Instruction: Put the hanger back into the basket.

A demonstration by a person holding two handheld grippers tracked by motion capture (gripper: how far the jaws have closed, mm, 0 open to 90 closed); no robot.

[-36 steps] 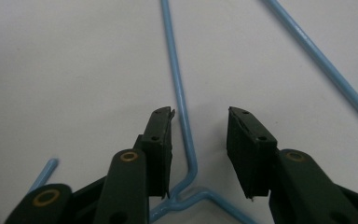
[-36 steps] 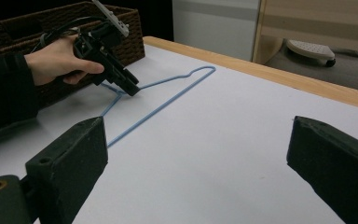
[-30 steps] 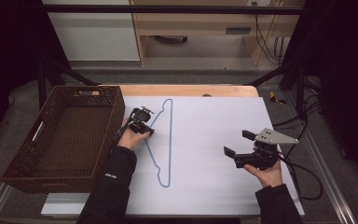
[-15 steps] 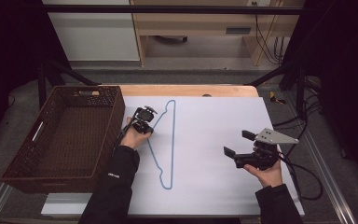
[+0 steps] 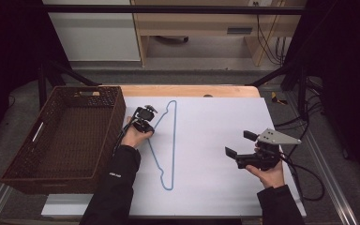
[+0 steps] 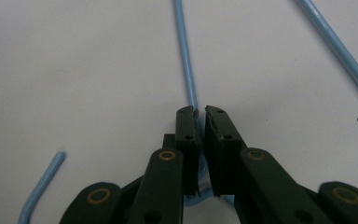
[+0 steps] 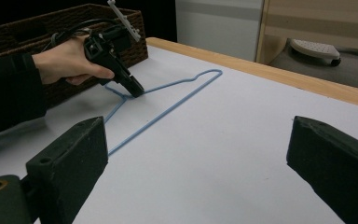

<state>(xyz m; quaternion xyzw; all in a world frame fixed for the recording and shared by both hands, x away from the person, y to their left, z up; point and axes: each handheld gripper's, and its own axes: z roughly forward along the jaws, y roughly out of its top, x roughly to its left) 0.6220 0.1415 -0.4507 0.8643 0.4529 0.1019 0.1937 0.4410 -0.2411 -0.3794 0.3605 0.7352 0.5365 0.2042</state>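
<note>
I'm working in what looks like a lab: black frame rails (image 5: 168, 9), loose cables (image 5: 265, 42), far wooden bench (image 5: 206, 23).

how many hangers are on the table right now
1. A single blue wire hanger lies flat on the white table, just right of the wicker basket. The left gripper pinches its wire near the hook end. No others are visible.
</note>
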